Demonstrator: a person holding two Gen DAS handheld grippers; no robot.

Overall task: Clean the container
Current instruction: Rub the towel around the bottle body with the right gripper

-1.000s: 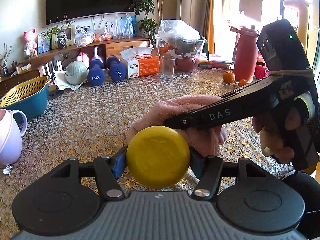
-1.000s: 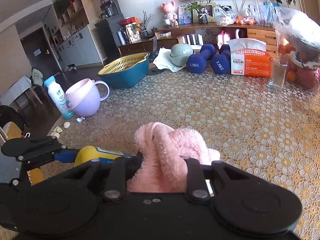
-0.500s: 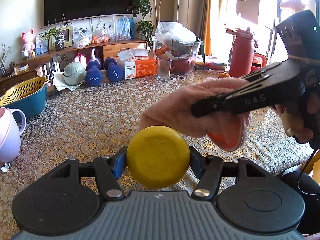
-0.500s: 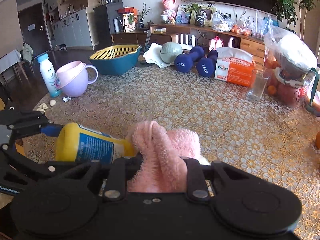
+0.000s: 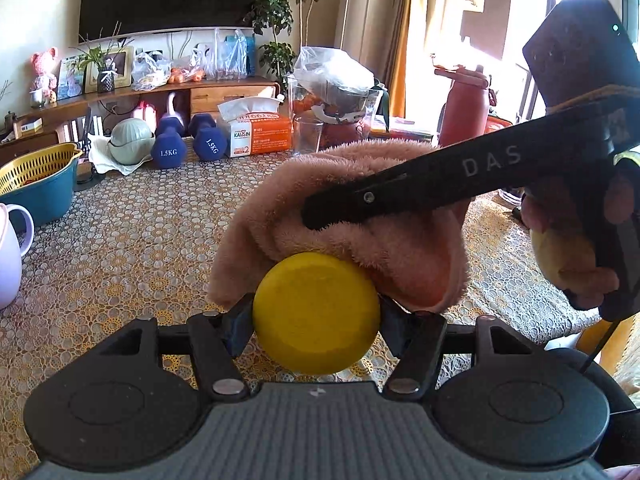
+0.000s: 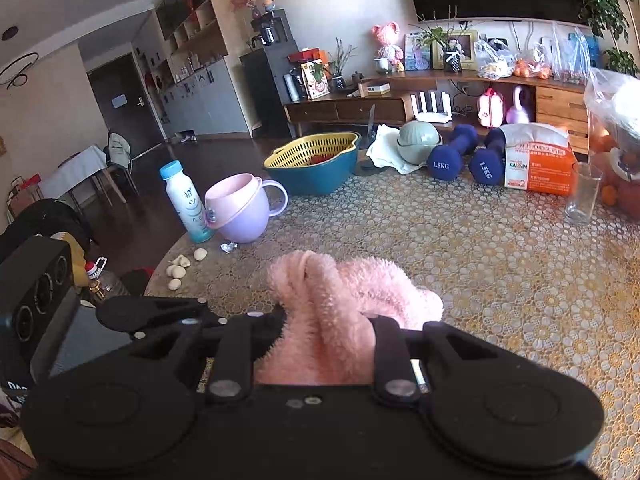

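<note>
the left gripper (image 5: 316, 316) clamps the yellow container (image 5: 316, 314) across its body between both pads, held clear above the patterned tablecloth (image 5: 120, 248), while the right gripper (image 6: 316, 344) is closed tight on a bunched pink cloth (image 6: 340, 304) that drapes against the container's top edge. the step in hand appears to be wiping; the next move likely calls for dragging the cloth along the body with the clamp kept steady. the container's round end faces the left camera, so its long axis runs forward along the fingers.
</note>
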